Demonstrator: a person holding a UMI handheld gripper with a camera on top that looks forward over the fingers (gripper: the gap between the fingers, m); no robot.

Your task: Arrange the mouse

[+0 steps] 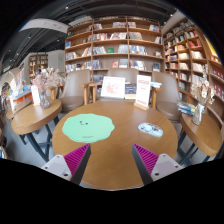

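Wooden round table (115,150) amid bookshelves (115,45); gripper (112,158) fingers parted.

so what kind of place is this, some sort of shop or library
Probably a bookshop or library. Tall wooden bookshelves packed with books line the back wall, display books stand upright, and round wooden tables fill the floor. The gripper is open above a green mat and a small white mouse.

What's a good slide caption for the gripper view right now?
Open tool over round wooden table, green mouse pad ahead left, mouse ahead right, bookshelves beyond.
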